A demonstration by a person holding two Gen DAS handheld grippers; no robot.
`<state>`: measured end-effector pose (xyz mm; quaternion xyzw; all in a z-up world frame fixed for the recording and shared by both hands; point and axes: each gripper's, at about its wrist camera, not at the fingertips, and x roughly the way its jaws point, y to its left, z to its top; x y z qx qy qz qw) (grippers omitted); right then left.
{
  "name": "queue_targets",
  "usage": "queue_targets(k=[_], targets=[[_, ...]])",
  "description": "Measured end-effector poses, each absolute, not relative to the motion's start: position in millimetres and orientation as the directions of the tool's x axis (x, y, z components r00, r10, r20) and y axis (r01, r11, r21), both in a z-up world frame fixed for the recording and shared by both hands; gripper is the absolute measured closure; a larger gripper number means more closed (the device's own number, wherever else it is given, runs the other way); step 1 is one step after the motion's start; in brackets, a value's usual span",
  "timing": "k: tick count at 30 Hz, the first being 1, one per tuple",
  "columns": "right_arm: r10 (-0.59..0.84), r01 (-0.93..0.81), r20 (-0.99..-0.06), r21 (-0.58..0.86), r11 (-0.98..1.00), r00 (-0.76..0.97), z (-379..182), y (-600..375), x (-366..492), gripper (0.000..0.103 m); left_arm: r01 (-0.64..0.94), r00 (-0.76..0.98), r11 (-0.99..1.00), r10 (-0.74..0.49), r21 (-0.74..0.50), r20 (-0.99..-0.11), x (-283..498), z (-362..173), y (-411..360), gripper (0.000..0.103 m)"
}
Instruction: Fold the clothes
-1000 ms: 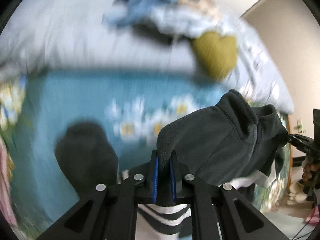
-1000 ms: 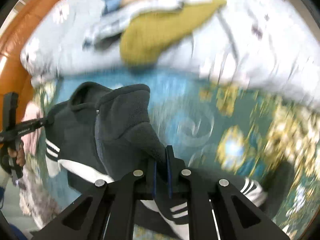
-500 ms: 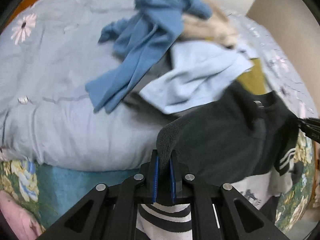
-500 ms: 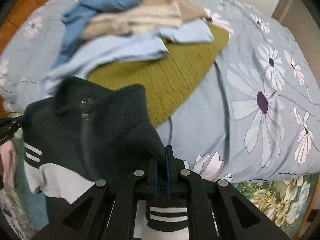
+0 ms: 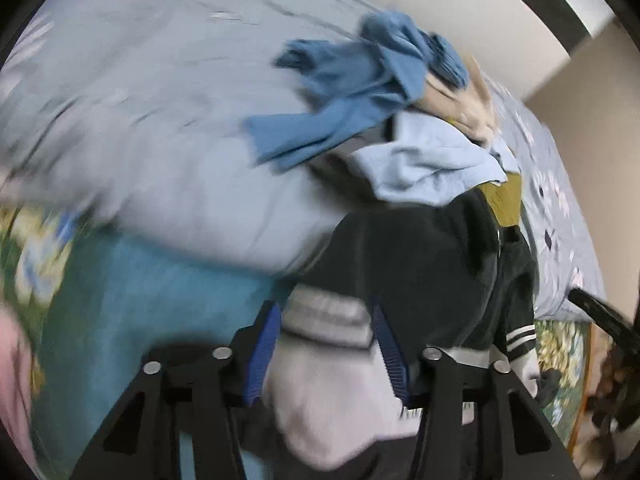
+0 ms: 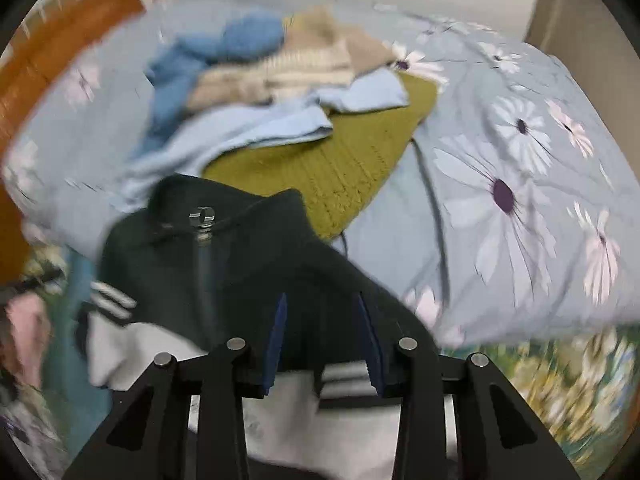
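A dark fleece jacket (image 5: 420,264) with white panels and striped cuffs lies over the edge of the flowered duvet, next to the clothes pile. My left gripper (image 5: 325,308) hangs just above its striped cuff. Its jaws are opening, and the cuff sits loose between them, not pinched. In the right wrist view the jacket (image 6: 240,264) shows its collar and zip pull. My right gripper (image 6: 320,300) is over the dark shoulder fabric. Its jaws are opening too, with cloth below the gap but not pressed by the pads.
A pile of clothes lies behind the jacket: a blue garment (image 5: 360,92), a light blue one (image 5: 432,168), an olive knit (image 6: 340,160) and a beige striped knit (image 6: 304,64). The grey-blue daisy duvet (image 6: 520,184) covers a teal floral sheet (image 5: 140,300). A wooden headboard (image 6: 60,40) stands at the left.
Both grippers were shut on the jacket's fleece and carried it up onto the duvet by the pile. Now both sets of jaws stand apart and the jacket has dropped out of them.
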<state>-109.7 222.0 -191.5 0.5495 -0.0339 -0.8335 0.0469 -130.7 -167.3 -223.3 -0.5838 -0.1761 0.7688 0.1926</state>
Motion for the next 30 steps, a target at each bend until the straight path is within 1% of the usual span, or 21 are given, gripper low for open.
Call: queue_targets(k=[3,7,11,13,16,20,21,22,23,24,25,26,27,30], targets=[[-0.149,-0.02,-0.919,0.167,-0.986,-0.366,-192.6,236.3,-41.6,0.066,-0.03,-0.163,-0.877,0.477,-0.479,-0.864,-64.6,-249.3,-189.3,0.048],[-0.1,-0.163,-0.988,0.119,-0.979,-0.117,-259.2,258.7,50.6,0.066,0.001,0.018,-0.9,0.435,-0.435,-0.9,4.2,-300.3,-189.4,0.048],[-0.164,-0.29,-0.986,0.15,-0.945,0.022,-307.8,275.2,118.9,0.066,-0.056,0.135,-0.911,0.399,-0.409,-0.907,42.5,-337.7,-176.3,0.048],[-0.193,-0.348,-0.98,0.162,-0.923,0.056,-329.6,281.2,139.7,0.066,-0.086,0.176,-0.914,0.378,-0.397,-0.909,51.9,-354.7,-168.7,0.048],[-0.23,-0.397,-0.972,0.19,-0.898,0.053,-346.9,286.2,152.7,0.066,-0.112,0.211,-0.912,0.366,-0.394,-0.906,57.0,-372.4,-161.6,0.048],[-0.236,-0.402,-0.971,0.198,-0.894,0.047,-360.3,286.2,157.4,0.065,-0.123,0.197,-0.909,0.372,-0.399,-0.907,56.7,-377.5,-158.7,0.05],[-0.241,-0.404,-0.97,0.205,-0.892,0.039,-360.6,285.8,157.9,0.063,-0.118,0.194,-0.905,0.382,-0.408,-0.903,56.4,-377.1,-159.8,0.052],[-0.246,-0.406,-0.969,0.212,-0.889,0.032,-360.2,285.6,158.8,0.063,-0.115,0.193,-0.903,0.39,-0.415,-0.901,56.8,-376.5,-163.0,0.056],[-0.252,-0.407,-0.967,0.22,-0.887,0.026,-359.4,285.2,159.7,0.067,-0.113,0.195,-0.899,0.397,-0.422,-0.897,57.3,-376.1,-164.6,0.069],[-0.264,-0.406,-0.964,0.233,-0.884,0.022,-357.5,284.0,160.9,0.076,-0.106,0.198,-0.895,0.408,-0.434,-0.891,57.9,-375.0,-164.8,0.077],[-0.276,-0.405,-0.961,0.245,-0.881,0.019,-355.7,282.9,162.1,0.08,-0.104,0.195,-0.893,0.414,-0.438,-0.889,58.3,-372.9,-164.4,0.08],[-0.287,-0.404,-0.958,0.257,-0.878,0.015,-353.8,281.7,163.3,0.087,-0.106,0.188,-0.892,0.417,-0.44,-0.889,58.8,-369.8,-163.4,0.09],[-0.296,-0.403,-0.955,0.267,-0.875,0.011,-351.4,280.6,164.4,0.091,-0.102,0.181,-0.891,0.421,-0.442,-0.889,59.2,-365.9,-162.4,0.093],[-0.303,-0.399,-0.953,0.283,-0.872,-0.013,-334.8,278.5,167.5,0.094,-0.082,0.142,-0.897,0.421,-0.434,-0.896,60.2,-351.0,-164.0,0.095]])
